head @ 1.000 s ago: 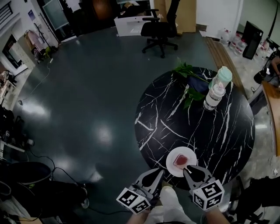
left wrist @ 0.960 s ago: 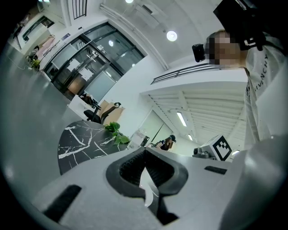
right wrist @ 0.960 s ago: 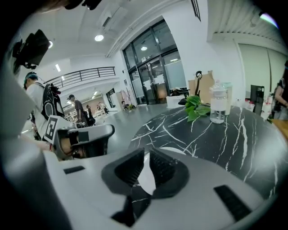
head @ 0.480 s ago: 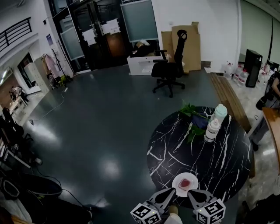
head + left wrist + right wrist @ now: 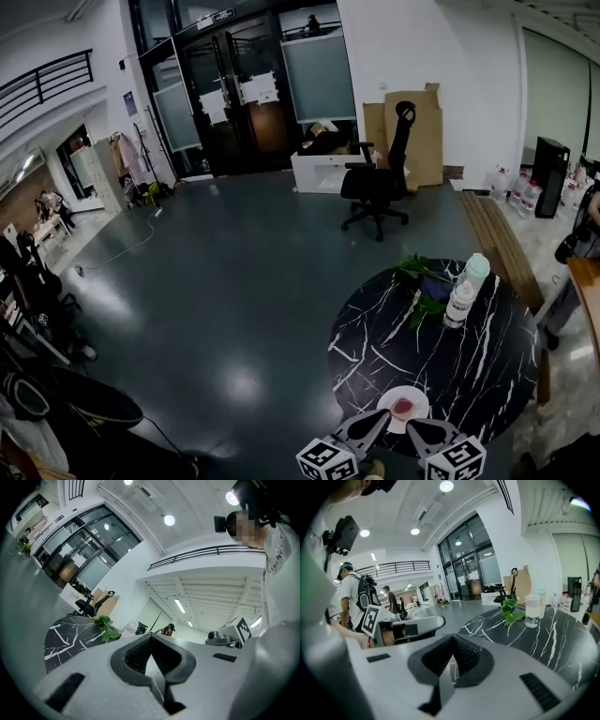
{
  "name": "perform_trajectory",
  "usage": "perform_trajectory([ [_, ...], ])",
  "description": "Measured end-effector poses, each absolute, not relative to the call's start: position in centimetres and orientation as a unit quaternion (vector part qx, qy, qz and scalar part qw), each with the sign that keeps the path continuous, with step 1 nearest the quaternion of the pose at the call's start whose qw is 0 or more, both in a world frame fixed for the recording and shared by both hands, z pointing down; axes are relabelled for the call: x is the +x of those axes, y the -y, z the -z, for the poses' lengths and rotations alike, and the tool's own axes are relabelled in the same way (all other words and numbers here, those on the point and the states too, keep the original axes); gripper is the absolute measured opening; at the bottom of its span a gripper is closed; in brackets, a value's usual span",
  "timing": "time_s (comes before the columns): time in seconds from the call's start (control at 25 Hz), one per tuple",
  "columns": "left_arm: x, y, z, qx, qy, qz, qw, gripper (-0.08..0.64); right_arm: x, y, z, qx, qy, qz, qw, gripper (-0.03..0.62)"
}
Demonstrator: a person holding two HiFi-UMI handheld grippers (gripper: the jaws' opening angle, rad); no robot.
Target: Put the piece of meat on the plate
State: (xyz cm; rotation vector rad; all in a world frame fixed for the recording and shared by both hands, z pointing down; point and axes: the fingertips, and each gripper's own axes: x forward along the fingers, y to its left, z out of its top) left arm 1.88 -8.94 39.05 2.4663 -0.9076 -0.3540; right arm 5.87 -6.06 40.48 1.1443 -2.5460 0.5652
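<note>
Red meat (image 5: 402, 407) already lies on the white plate (image 5: 420, 398), lower right of the head view, on the black marble table (image 5: 469, 375). My left gripper (image 5: 382, 414) and right gripper (image 5: 411, 425) sit just below the plate, both closed and empty. The right one is marginally nearer. The placement looks complete.

We see the meat (image 5: 402, 407) lying on the plate (image 5: 418, 397) at the tabletop's (image 5: 487, 366) near edge. The left gripper (image 5: 373, 424) and right gripper (image 5: 424, 432) hang just beside the plate. Two bottles (image 5: 459, 305) stand beyond, by leaves (image 5: 424, 281).
</note>
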Motion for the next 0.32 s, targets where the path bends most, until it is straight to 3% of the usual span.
perform_trajectory([
  [0.32, -1.3, 9.3, -41.0, 0.897, 0.359, 0.123, 0.227, 0.008, 5.4, 6.2, -40.2, 0.401, 0.885, -0.193, 0.135, 0.011],
])
